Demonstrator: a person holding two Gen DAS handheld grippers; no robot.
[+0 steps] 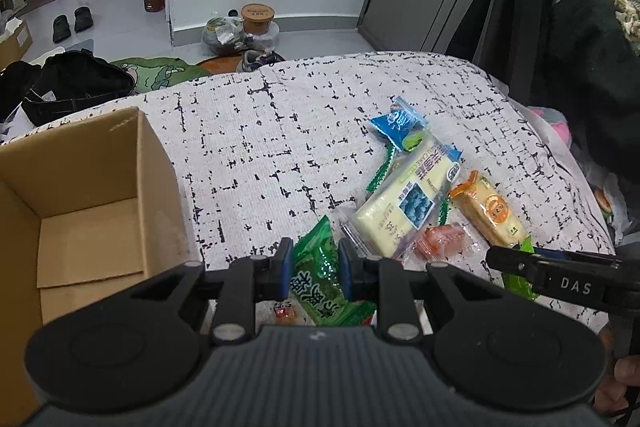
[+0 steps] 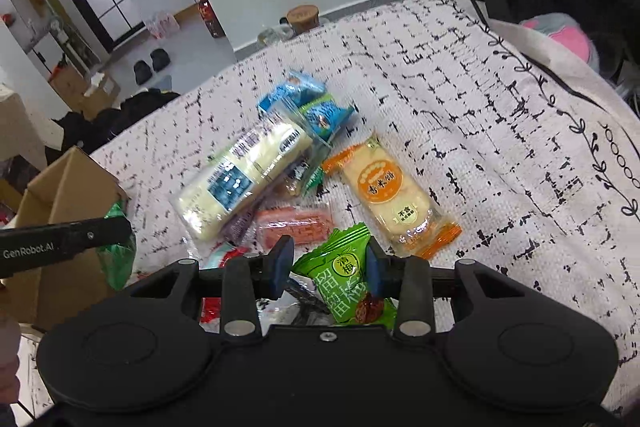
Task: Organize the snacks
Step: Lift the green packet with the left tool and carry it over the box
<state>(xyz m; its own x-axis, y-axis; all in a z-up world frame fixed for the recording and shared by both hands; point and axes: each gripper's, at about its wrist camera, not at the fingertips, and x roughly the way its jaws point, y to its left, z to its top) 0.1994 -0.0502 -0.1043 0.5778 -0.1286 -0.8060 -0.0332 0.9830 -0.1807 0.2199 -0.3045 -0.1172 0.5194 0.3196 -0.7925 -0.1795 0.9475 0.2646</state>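
Observation:
My left gripper (image 1: 315,267) is shut on a green snack packet (image 1: 320,275), held just right of an open cardboard box (image 1: 80,187). My right gripper (image 2: 328,267) has its blue pads on either side of a green plum candy packet (image 2: 348,287) lying at the near end of the snack pile; the pads look close to it. The pile holds a long pale cake bar (image 2: 240,179), an orange rice-cracker pack (image 2: 388,195), a blue packet (image 2: 308,103) and a pink snack (image 2: 296,225). The left gripper shows in the right wrist view (image 2: 64,243).
The snacks lie on a white cloth with black marks (image 1: 260,131) over a bed or table. A dark coat (image 1: 560,27) hangs at the right. On the floor beyond are a black bag (image 1: 76,83), shoes, bottles and a tub (image 1: 258,17).

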